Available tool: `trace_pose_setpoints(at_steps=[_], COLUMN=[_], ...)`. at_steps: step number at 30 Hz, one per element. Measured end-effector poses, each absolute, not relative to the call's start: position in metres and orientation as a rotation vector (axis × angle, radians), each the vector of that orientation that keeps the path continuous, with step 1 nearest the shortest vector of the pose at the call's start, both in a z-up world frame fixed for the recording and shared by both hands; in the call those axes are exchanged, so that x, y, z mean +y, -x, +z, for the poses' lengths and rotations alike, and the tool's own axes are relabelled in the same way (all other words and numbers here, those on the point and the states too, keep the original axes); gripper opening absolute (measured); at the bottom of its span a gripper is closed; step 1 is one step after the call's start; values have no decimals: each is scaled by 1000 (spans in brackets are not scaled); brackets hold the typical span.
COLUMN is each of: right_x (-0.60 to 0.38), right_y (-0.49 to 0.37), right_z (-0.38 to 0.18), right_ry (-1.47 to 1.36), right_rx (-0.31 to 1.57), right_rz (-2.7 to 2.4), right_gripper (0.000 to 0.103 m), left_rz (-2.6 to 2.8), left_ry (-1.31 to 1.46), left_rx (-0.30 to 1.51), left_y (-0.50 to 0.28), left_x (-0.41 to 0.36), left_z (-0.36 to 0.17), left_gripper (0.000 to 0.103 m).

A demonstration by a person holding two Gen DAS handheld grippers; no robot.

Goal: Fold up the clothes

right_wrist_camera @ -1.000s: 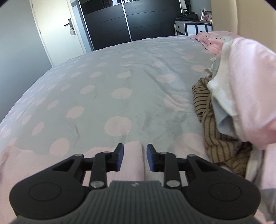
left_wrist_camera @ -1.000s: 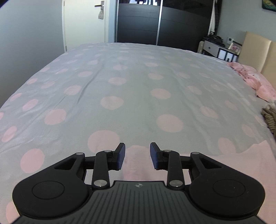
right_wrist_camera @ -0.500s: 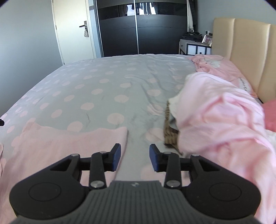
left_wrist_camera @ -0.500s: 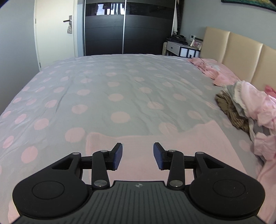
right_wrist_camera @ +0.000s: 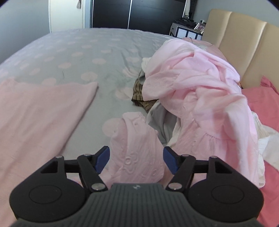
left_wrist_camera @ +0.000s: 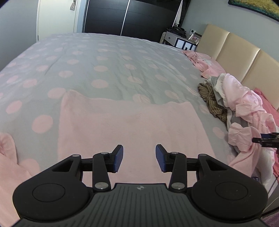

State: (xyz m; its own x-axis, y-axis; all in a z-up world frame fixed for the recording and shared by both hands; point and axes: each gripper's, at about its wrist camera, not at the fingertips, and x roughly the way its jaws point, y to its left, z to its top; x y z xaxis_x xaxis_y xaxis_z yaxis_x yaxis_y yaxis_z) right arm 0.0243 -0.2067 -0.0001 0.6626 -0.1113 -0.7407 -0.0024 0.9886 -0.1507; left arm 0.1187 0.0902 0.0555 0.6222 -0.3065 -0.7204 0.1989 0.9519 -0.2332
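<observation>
A pale pink garment (left_wrist_camera: 129,122) lies spread flat on the spotted grey bedcover (left_wrist_camera: 104,57). My left gripper (left_wrist_camera: 139,152) hovers over its near part, open, with nothing between the fingers. The same garment (right_wrist_camera: 38,108) shows at the left of the right wrist view. My right gripper (right_wrist_camera: 136,155) is above a crumpled pink embroidered piece (right_wrist_camera: 137,145); its jaws are opening. The cloth lies in the gap below them and the pads do not press on it. The right gripper's tip (left_wrist_camera: 266,139) shows at the right edge of the left wrist view.
A pile of clothes (right_wrist_camera: 197,83) lies on the right of the bed: pink pieces, a brown striped one (left_wrist_camera: 211,97) and grey and white ones. A beige headboard (left_wrist_camera: 244,57), pink pillows (right_wrist_camera: 265,103), a bedside cabinet (left_wrist_camera: 179,40) and a dark wardrobe (left_wrist_camera: 125,15) stand beyond.
Both grippers have drawn back from the flat garment's far edge and swung right toward the pile. Both have widened, the right more. The whole pink garment now lies in view.
</observation>
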Motion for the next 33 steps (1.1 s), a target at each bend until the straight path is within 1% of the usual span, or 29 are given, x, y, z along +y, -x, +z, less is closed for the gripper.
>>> trace_pose_setpoints(at_steps=[1,2,4,12,15,18,22,27,29,33], right_x=[-204,-205,-207,-212,-227,-251,-283,-292,-285,-261], right_y=[-29,-29,-29,27,49,68,82,90,90,93], right_z=[-4,-3,-1,55,66,63,44,37,45,64], right_ry=[174,174,173,143,102,65,12,-53,-58,-158], right_rx=[855,865,885,795,785,812,858,863,850,807], right_rz=[-71,-80,-99,-153,-209,-288,-384,-390,-367,-235], right_gripper=[34,4,4,3,3,3,3,3,2,1], left_rz=[-295,-300,-313,-342,-363,-372,-362,-349,-358,-378], left_ry=[128,120,89,123,128,119,101,90,84,75], left_rx=[859,866,865,885,883,883,894,924,928,929], left_y=[-118,-118,-116,-121,-120,-117,-114,-110,-108,-104], left_x=[87,83,76,68,64,63,65,62,60,55], left_z=[54,53,52,47,48,48,44,34,33,33], left_gripper=[39,39,39,39,39,39,39,39,39,39])
